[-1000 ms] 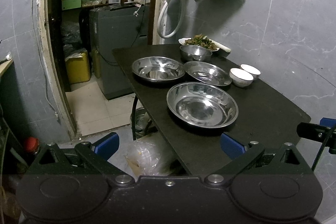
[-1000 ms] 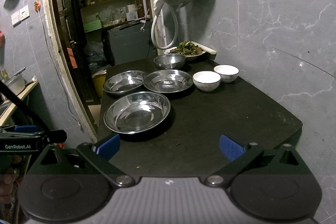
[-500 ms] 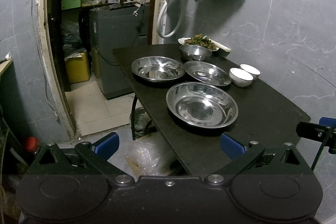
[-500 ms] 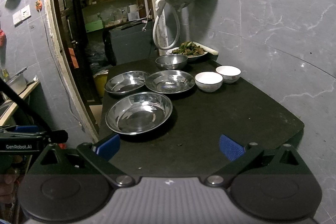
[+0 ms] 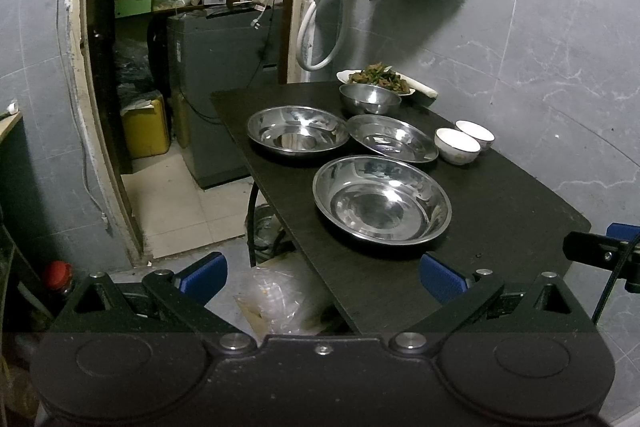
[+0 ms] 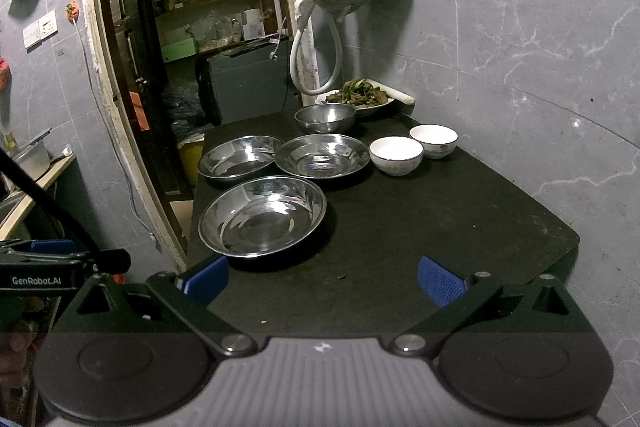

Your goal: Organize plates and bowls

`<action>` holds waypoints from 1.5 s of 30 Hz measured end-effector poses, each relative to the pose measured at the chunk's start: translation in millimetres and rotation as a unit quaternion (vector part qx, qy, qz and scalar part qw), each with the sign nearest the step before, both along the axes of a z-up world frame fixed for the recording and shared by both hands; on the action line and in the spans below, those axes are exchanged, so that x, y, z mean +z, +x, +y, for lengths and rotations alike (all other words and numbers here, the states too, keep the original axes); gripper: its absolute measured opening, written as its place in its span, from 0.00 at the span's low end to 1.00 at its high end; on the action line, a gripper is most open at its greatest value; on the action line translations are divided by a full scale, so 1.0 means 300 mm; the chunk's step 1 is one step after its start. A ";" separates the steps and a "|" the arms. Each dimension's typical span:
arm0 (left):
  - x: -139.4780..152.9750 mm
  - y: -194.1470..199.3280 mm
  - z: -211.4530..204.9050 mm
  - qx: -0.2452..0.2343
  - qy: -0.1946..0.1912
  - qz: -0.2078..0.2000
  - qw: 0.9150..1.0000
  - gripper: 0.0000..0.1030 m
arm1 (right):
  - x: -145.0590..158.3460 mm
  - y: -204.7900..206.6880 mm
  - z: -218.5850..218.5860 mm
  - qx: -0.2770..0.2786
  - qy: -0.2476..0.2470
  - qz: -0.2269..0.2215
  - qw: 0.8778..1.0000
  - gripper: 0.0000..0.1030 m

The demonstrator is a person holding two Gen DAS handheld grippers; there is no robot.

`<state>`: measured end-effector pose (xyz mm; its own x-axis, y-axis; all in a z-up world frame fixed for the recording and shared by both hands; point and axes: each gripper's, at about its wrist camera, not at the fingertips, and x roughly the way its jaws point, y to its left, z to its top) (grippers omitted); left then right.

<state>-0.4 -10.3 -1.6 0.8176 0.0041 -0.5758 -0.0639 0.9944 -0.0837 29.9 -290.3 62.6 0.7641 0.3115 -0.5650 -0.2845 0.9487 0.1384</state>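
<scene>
On the black tabletop (image 6: 440,227) we count three wide shiny steel plates (image 6: 262,215), one small steel bowl (image 6: 325,117), two white ceramic bowls (image 6: 396,155). Both our blue-padded grippers, left gripper (image 5: 320,273) reading "GenRobot.AI" and right gripper (image 6: 322,277), hang spread apart, empty.

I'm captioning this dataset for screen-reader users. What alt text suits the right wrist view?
Open right gripper hovers at the near edge of a black table holding three wide steel plates, a steel bowl, two white bowls and a dish of greens by a grey wall.
</scene>
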 end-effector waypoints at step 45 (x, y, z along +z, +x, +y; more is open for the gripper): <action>-0.051 0.129 0.063 0.039 -0.044 0.059 0.997 0.99 | -0.014 0.159 0.086 -0.012 -0.140 0.058 0.988 1.00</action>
